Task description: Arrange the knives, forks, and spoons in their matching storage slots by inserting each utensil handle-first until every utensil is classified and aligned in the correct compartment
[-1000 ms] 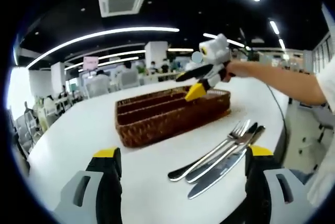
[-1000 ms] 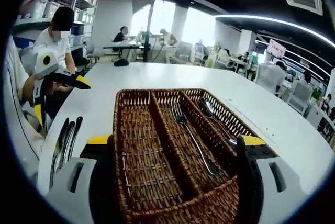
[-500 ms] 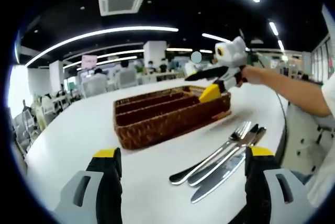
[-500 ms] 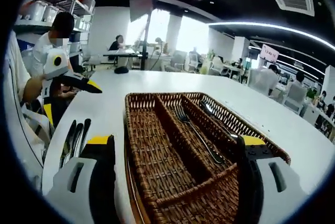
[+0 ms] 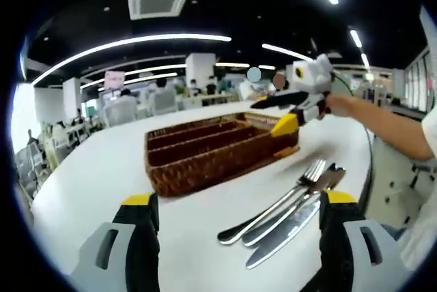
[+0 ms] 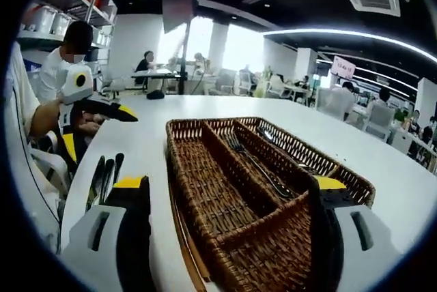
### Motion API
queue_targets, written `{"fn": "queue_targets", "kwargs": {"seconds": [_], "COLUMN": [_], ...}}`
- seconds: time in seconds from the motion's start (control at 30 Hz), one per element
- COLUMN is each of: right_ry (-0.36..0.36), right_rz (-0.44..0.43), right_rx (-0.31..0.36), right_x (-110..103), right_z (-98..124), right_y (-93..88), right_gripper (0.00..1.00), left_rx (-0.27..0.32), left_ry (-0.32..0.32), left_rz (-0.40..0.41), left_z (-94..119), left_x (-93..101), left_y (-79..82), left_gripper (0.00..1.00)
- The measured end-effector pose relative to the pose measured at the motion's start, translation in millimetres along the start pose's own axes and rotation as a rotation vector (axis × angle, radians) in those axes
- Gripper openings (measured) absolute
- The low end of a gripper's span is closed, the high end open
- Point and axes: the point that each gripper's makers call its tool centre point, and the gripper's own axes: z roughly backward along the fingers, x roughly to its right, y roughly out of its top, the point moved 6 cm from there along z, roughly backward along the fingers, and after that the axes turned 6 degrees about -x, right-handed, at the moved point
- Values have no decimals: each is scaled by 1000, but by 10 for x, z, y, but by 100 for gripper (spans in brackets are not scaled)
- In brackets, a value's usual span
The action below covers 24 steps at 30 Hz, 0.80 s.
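**Hidden, cut off or unclear**

In the right gripper view the basket (image 6: pixel 225 196) runs behind both jaws, so its near corners are covered. The fork (image 6: pixel 256 164) lies in its middle slot, handle end hidden by the right jaw. The far slot's utensil is too small to identify. Cutlery on the bench (image 6: pixel 147 142) is partly covered by the left jaw. In the left gripper view the knife (image 5: pixel 283 237) tip meets the right jaw.

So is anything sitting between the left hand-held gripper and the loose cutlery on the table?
Nothing visible does. The left hand-held gripper faces the loose cutlery across bare white table; the wicker tray sits farther back.
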Motion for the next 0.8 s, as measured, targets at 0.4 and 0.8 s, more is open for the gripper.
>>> {"fn": "queue_targets", "kwargs": {"seconds": [0.4,0.8], "right_ry": [-23,-44], "right_rz": [-45,-69], "right_rx": [35,56], "right_x": [-42,-136], "right_z": [160,306], "right_y": [-125,-181], "right_gripper": [100,99], "left_rx": [-17,-24], "left_ry": [-45,-61], "left_rz": [23,16], "left_z": [-99,-148], "left_x": [9,47], "left_y": [-52,-67], "left_gripper": [98,98]}}
